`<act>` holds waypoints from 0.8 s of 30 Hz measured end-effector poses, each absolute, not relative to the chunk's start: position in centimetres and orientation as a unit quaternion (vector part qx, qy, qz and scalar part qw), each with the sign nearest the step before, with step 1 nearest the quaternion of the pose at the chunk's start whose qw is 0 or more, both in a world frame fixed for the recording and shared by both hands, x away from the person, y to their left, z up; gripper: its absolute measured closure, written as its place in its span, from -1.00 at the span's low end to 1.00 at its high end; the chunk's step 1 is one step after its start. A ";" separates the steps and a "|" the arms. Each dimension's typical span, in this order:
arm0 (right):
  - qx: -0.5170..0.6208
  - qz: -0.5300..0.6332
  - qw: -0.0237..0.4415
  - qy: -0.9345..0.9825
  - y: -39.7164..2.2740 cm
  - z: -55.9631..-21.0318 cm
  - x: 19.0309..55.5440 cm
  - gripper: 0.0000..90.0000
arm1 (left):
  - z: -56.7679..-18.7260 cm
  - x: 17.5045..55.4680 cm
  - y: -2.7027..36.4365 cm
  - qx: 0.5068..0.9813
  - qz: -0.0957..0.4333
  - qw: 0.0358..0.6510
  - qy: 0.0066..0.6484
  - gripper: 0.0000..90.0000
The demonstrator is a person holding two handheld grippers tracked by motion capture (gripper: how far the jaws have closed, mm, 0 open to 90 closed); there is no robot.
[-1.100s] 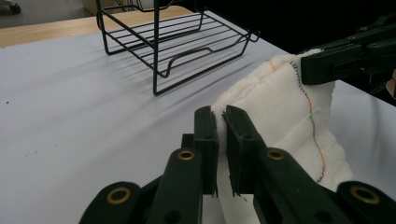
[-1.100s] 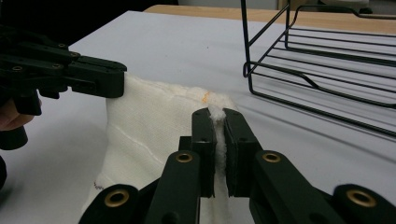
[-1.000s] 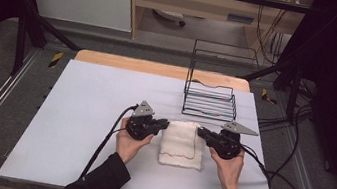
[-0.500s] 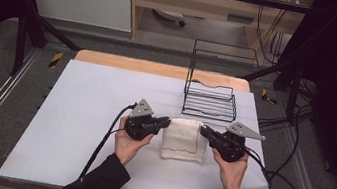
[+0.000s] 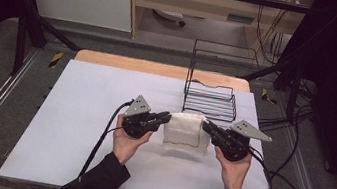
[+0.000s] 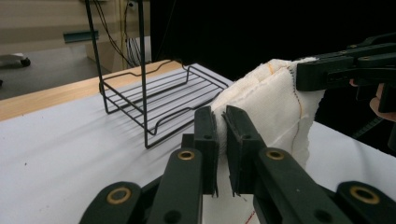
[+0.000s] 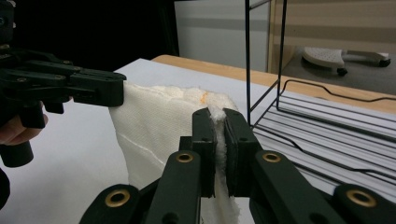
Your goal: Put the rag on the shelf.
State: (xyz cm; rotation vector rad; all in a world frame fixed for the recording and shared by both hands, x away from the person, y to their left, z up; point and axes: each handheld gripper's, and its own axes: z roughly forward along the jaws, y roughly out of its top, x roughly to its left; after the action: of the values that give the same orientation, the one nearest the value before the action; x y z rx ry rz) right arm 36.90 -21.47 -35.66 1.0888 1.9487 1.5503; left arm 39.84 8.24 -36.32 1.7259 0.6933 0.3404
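High view shows one white cloth [image 5: 182,131] raised off the desk [image 5: 81,91] between my hands, where a second ago it lay lower and flatter. My left gripper [image 5: 165,118] is clamped tight on its left top corner, my right gripper [image 5: 206,126] pinched shut on its right top corner, so the cloth hangs stretched between the two. One black wire rack [image 5: 209,98] stands just behind the cloth, close to its upper edge, near the desk's far side.
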 end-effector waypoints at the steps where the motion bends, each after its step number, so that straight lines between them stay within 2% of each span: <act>1: 0.391 0.560 0.212 0.699 -21.5 -35.5 36.8 0.88 | -36.2 39.8 8.3 0.739 0.147 0.587 0.296 0.85; 24: 0.382 0.590 0.250 0.666 -21.7 -32.8 36.1 0.88 | -32.8 39.8 7.7 0.719 0.172 0.613 0.280 0.86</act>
State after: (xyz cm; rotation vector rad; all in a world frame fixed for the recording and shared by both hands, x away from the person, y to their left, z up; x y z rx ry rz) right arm 36.13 -21.72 -32.79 1.0396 1.8137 1.6050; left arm 39.76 7.73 -32.81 1.6583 0.6446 0.3966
